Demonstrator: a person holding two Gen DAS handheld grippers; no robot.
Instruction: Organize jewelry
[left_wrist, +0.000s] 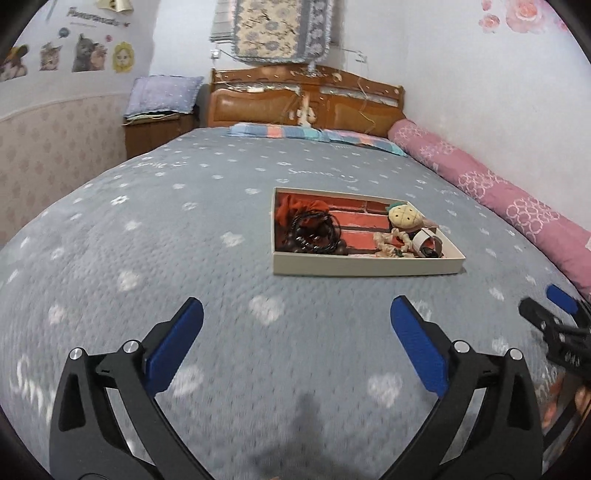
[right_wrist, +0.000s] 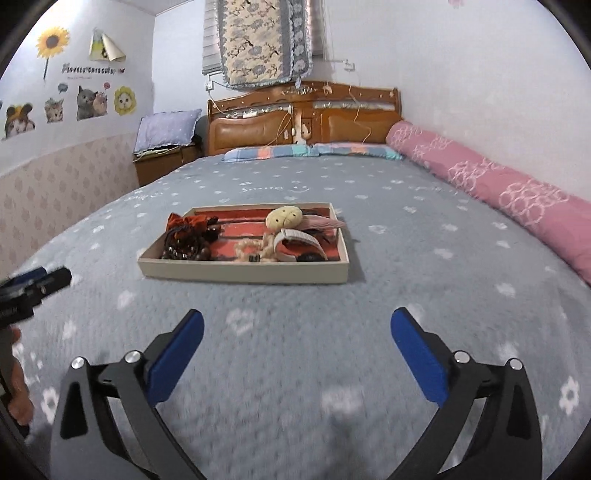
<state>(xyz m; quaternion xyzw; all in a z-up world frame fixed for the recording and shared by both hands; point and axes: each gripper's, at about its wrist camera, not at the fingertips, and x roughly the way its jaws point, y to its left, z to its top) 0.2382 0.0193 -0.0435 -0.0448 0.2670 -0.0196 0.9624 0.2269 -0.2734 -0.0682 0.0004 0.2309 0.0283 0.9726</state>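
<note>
Even, soft indoor light, fairly bright, no glare. Faint shadow on the bedspread (left_wrist: 221, 221) btwn the fingers (left_wrist: 177, 347) in both views (source not visible). Strong fisheye bend w/ black vignette at corners. Near bedspread smeared by motion blur; tray (right_wrist: 243, 275) and far wall sharper.

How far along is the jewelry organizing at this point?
Looks nearly finished or not yet begun; I cannot tell which. All visible pieces, dark bead bracelets, orange pouch, pineapple plush, already lie in the tray. Left claw and right claw are open, empty, short of the tray. Nothing lies loose on the bedspread.
</note>
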